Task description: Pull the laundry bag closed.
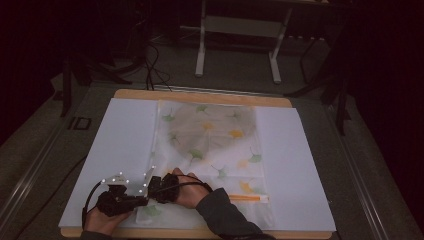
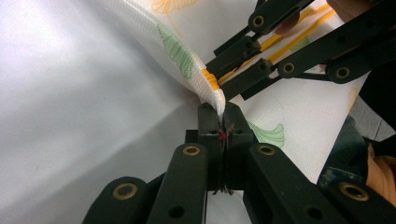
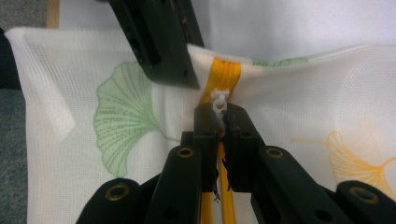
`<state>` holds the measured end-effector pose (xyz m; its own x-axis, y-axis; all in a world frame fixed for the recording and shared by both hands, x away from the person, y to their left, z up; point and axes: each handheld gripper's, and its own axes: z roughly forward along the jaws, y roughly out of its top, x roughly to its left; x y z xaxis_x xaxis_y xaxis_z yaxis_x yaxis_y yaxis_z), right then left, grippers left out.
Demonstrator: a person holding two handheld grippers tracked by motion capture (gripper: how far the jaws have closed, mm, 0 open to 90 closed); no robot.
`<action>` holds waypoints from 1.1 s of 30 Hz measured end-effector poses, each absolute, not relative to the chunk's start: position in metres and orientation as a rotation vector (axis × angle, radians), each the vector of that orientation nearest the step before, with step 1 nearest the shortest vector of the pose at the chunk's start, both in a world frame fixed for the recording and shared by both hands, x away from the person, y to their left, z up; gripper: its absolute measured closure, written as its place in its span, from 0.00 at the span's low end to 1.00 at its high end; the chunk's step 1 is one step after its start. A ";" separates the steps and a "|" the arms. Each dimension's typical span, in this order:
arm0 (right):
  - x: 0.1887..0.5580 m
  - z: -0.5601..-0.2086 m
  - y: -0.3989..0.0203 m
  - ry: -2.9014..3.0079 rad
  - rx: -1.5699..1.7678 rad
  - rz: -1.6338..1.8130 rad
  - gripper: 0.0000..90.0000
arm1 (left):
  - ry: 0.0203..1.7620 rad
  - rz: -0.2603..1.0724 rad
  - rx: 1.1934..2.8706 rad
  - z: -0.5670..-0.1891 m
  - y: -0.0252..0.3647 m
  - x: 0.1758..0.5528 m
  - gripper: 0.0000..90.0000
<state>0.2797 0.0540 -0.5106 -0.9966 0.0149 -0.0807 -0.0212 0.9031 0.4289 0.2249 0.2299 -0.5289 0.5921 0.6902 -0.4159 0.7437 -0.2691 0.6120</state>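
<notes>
A: Pinching hard, the left gripper [image 2: 223, 122] has its jaws clenched on the corner of the mesh bag [image 2: 187, 51], right at the end of the orange zipper [image 2: 211, 79]. Just beside it, the right gripper [image 3: 220, 122] grasps the white zipper slider [image 3: 219, 100] between closed jaws.

B: And the bag itself?

A: It lies flat on the white sheet [image 1: 125, 125], stretching away from the fingertips across the table [image 1: 200, 96].

B: What could go wrong?

A: Probably a slip. The slider is small, so a skewed pull may pop it free, or the mesh may bunch into the zipper teeth if the left grip lets the corner go slack.

B: The hands?

A: Both sit low at the near edge; the right hand [image 1: 187, 192] reaches across towards the left hand [image 1: 102, 220], grippers nearly touching.
</notes>
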 end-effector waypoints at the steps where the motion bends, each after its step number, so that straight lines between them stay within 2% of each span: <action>1: 0.280 -0.511 0.053 2.985 -0.008 0.677 0.94 | 1.137 -0.087 2.010 -0.529 0.230 0.225 0.99; 33: 0.268 -0.505 0.043 2.942 -0.039 0.582 0.94 | 1.132 -0.121 1.964 -0.529 0.238 0.226 0.99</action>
